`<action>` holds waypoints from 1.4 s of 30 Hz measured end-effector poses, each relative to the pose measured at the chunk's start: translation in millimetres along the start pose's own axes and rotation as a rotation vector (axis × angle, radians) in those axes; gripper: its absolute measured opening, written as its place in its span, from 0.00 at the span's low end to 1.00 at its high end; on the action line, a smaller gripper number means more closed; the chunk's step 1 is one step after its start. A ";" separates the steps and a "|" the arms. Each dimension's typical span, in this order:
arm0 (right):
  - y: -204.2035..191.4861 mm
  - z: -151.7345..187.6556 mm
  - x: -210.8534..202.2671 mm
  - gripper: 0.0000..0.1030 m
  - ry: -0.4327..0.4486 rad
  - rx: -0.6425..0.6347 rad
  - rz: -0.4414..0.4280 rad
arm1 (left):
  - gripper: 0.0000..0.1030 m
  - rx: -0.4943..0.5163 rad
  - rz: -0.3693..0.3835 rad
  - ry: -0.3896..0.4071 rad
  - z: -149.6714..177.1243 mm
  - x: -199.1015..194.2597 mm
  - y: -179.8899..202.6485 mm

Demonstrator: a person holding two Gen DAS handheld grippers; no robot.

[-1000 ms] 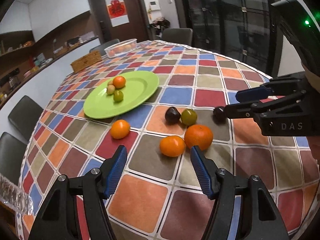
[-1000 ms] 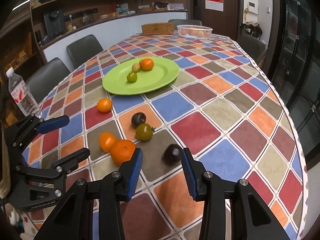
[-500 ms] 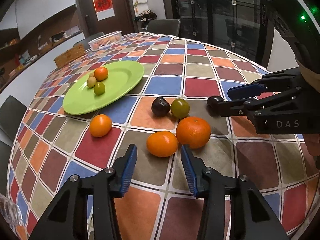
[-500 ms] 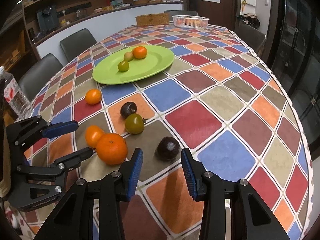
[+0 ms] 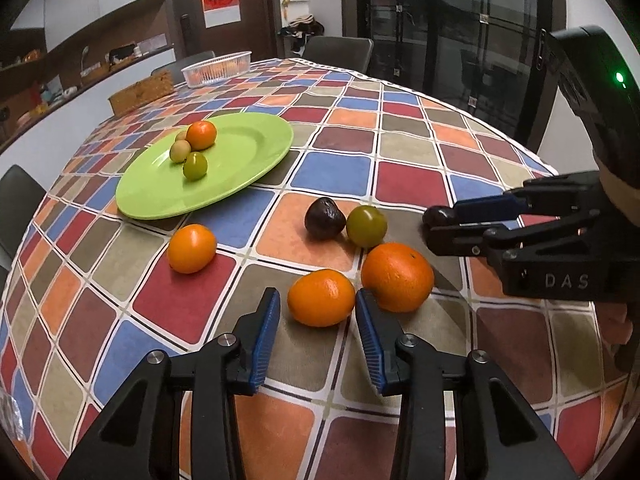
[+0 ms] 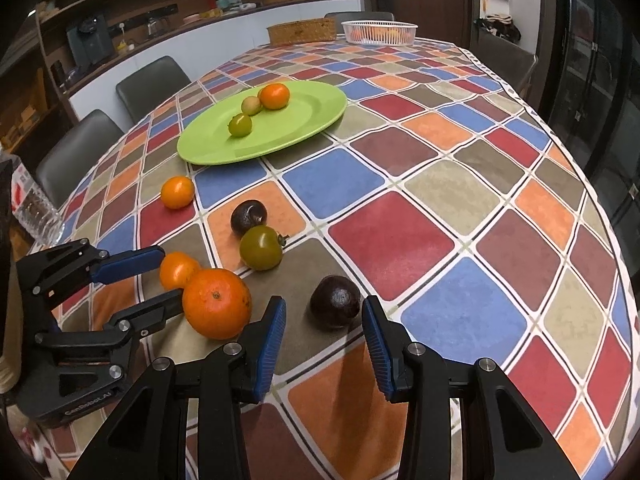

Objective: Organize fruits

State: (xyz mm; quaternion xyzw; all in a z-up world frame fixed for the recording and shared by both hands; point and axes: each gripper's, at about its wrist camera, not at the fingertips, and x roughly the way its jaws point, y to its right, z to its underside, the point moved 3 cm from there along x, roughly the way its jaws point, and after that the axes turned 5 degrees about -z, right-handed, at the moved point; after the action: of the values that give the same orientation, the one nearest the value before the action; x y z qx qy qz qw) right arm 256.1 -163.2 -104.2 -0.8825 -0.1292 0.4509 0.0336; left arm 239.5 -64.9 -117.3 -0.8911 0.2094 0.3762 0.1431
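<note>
A green plate [image 5: 248,168] [image 6: 312,120] holds an orange fruit and small green fruits. My left gripper [image 5: 316,314] is open, its jaws either side of a small orange [image 5: 321,298] on the tablecloth. A bigger orange [image 5: 397,276] [image 6: 217,303] lies just right of it. My right gripper [image 6: 324,322] is open around a dark plum [image 6: 335,301], also partly visible in the left wrist view [image 5: 434,216]. A second dark plum [image 5: 324,218], a green tomato [image 5: 366,225] and another small orange [image 5: 191,248] lie loose nearby.
A white basket [image 6: 380,32] with fruit and a wicker box [image 6: 302,31] stand at the table's far end. A water bottle [image 6: 34,212] stands at the left edge. Dark chairs surround the table. The checkered cloth right of the fruits is bare.
Both grippers have moved forward and down. The left gripper's jaws narrowed and now flank the small orange. The right gripper's jaws now flank the dark plum.
</note>
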 end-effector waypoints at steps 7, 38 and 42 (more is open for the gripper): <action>3.3 -0.2 3.9 0.32 -0.002 0.006 0.001 | 0.34 -0.038 0.005 -0.006 -5.5 5.6 -1.0; -26.7 -23.2 -39.6 0.27 0.135 -0.045 -0.073 | 0.33 -0.142 -0.075 0.116 -29.2 -53.0 -19.2; -34.4 -35.2 -42.1 0.27 0.157 -0.057 -0.094 | 0.33 -0.166 -0.111 0.121 -35.7 -55.0 -31.1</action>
State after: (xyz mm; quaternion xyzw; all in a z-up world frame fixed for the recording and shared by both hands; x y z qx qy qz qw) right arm 254.1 -138.9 -44.3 -0.9088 -0.1802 0.3742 0.0396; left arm 241.6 -37.9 -50.0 -0.9312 0.1363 0.3294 0.0763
